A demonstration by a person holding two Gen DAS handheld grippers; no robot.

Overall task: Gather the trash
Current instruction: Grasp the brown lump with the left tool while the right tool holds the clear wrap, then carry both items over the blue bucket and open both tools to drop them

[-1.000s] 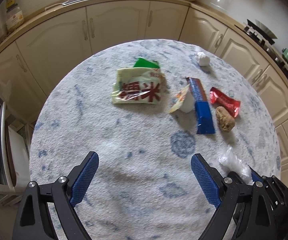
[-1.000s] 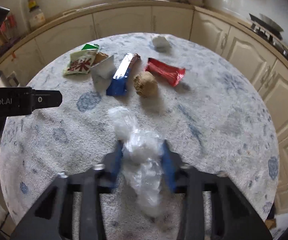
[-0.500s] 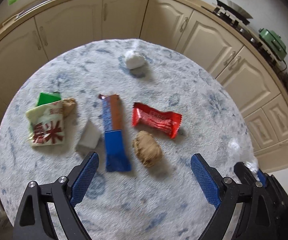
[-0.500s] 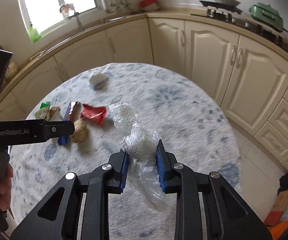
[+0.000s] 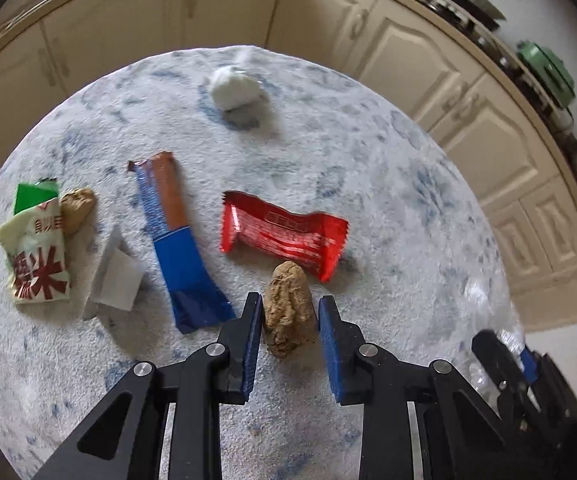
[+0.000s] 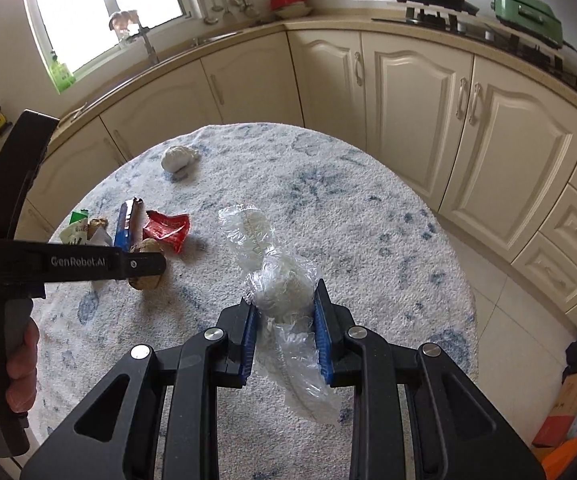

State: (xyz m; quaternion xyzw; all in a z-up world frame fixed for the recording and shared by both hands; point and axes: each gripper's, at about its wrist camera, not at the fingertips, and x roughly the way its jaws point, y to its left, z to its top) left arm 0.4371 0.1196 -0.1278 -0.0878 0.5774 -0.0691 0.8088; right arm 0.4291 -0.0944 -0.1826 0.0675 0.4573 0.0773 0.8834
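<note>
In the left wrist view my left gripper (image 5: 290,314) has its blue pads on either side of a crumpled brown paper ball (image 5: 288,314) on the round table. The left pad touches it; a thin gap shows at the right pad. Beyond lie a red wrapper (image 5: 284,236), a blue and brown bar wrapper (image 5: 176,240), a grey paper scrap (image 5: 114,280), a white and green snack bag (image 5: 36,256) with a second brown ball (image 5: 77,209), and a white wad (image 5: 234,88). My right gripper (image 6: 284,300) is shut on crumpled clear plastic (image 6: 284,288), held above the table.
The table has a white and blue mottled cloth (image 5: 388,184). Cream kitchen cabinets (image 6: 408,92) curve around it, with a stove and green pot (image 6: 528,12) on the counter. Boxes (image 6: 576,412) sit on the floor at the lower right.
My left gripper has gone forward and closed in around the brown paper ball. My right gripper has lifted the clear plastic off the table and drawn back to the right.
</note>
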